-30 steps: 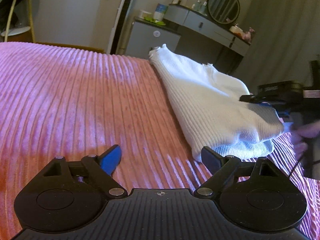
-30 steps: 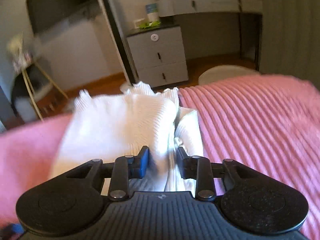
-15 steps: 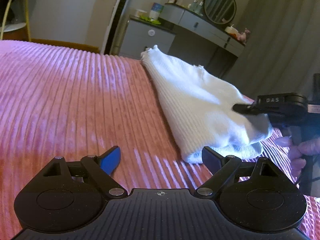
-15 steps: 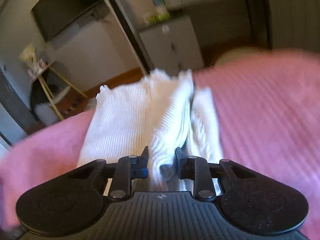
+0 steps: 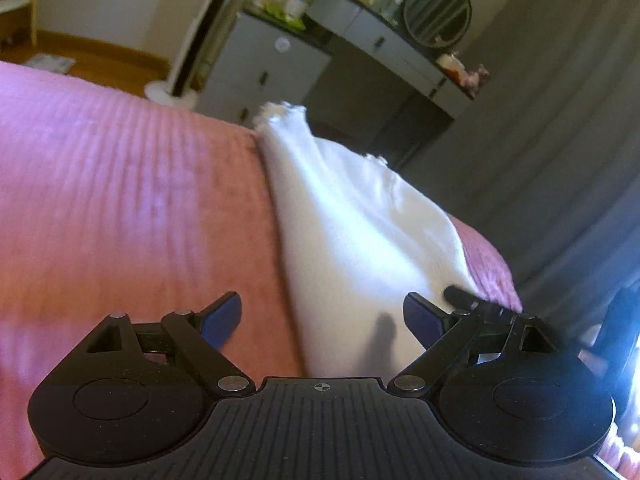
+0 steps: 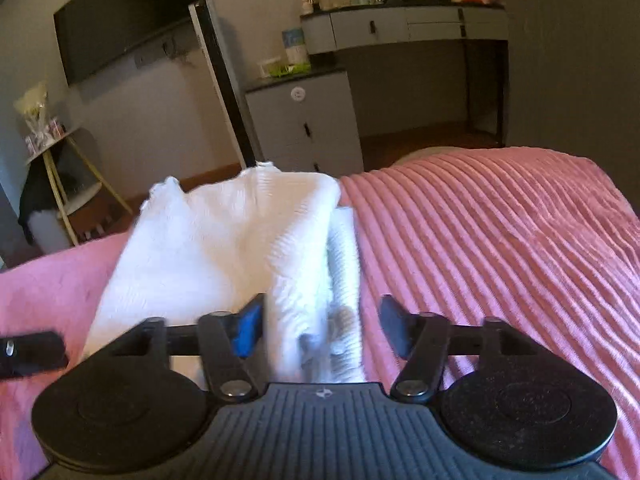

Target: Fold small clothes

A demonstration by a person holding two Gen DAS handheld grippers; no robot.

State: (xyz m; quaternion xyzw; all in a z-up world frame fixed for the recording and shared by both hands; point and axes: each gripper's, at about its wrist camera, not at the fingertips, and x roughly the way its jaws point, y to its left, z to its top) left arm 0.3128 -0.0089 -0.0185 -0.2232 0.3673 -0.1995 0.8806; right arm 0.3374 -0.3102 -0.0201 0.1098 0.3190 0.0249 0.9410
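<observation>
A white ribbed knit garment (image 5: 352, 232) lies folded lengthwise on the pink ribbed bedspread (image 5: 120, 200). My left gripper (image 5: 322, 316) is open, its jaws either side of the garment's near end. In the right wrist view the garment (image 6: 240, 240) lies with its near folded edge between the jaws of my right gripper (image 6: 320, 326), which is open and not gripping it. A finger of the right gripper (image 5: 464, 298) shows at the garment's right edge in the left wrist view. A tip of the left gripper (image 6: 28, 354) shows at the left edge of the right wrist view.
Beyond the bed's far edge stand a grey drawer unit (image 6: 304, 120), a dressing table (image 6: 404, 28) with a round mirror (image 5: 436, 12), a white standing panel (image 6: 218, 80) and a small side table (image 6: 52, 168). Dark curtains (image 5: 560, 140) hang at the right.
My right gripper has opened and let go of the garment's folded edge. My left gripper has moved right and closer, so the garment's near end now lies between its open jaws.
</observation>
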